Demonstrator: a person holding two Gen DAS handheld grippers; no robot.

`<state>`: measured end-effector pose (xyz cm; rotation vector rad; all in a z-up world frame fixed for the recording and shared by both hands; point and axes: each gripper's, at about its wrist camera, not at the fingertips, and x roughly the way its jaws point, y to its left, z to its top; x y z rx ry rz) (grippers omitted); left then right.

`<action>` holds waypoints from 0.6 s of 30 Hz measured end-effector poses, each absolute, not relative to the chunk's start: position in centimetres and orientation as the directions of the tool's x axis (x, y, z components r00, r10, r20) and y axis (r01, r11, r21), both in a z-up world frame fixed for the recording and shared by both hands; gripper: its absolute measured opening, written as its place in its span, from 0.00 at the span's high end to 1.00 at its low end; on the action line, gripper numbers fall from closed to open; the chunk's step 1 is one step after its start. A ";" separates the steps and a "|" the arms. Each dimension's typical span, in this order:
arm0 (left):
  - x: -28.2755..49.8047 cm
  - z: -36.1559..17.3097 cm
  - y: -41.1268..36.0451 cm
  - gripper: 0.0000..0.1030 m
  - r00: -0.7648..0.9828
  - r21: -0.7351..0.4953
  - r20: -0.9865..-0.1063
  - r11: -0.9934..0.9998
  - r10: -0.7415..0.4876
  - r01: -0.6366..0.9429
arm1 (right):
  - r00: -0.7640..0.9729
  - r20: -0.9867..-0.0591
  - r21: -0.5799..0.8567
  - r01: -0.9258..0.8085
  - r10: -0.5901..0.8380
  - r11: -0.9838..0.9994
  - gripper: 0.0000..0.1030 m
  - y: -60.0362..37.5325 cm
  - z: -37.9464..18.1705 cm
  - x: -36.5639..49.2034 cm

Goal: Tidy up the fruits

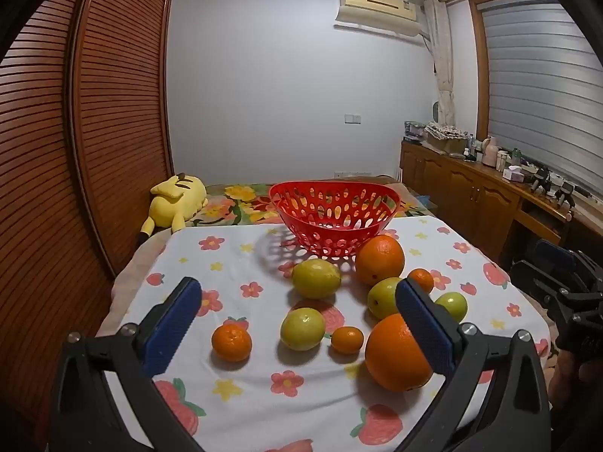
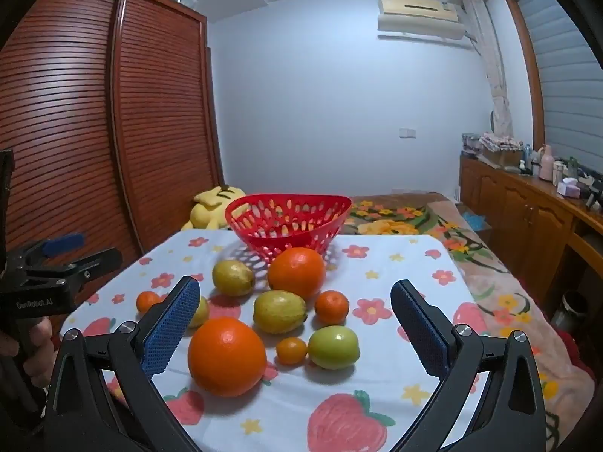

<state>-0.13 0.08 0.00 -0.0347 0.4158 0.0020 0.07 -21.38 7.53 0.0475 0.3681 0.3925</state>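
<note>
A red perforated basket (image 1: 333, 222) (image 2: 286, 222) stands empty at the far side of a flower-print tablecloth (image 1: 233, 263). In front of it lie two big oranges (image 1: 394, 354) (image 1: 380, 260), several small mandarins (image 1: 231, 342), and several yellow-green fruits (image 1: 316, 278) (image 1: 302, 328). In the right wrist view the near orange (image 2: 226, 356) and a green fruit (image 2: 333, 346) lie between the fingers. My left gripper (image 1: 297, 320) is open and empty above the near fruits. My right gripper (image 2: 294, 324) is open and empty too.
A yellow plush toy (image 1: 177, 197) lies on the bed behind the table, left of the basket. A brown slatted wardrobe (image 1: 75, 150) stands at the left. A wooden sideboard (image 1: 490, 192) with clutter runs along the right wall.
</note>
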 end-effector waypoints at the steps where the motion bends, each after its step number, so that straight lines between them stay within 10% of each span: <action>1: -0.2 0.0 0.1 0.00 0.915 -0.033 -0.404 0.999 -0.005 -0.010 | 0.858 -0.343 0.114 -0.365 0.382 0.924 0.00 -21.4 7.5 0.1; 18: -0.7 0.4 0.0 0.00 0.909 -0.002 -0.416 1.000 0.000 -0.001 | 0.857 -0.357 0.095 -0.361 0.370 0.928 0.00 -21.3 7.7 0.0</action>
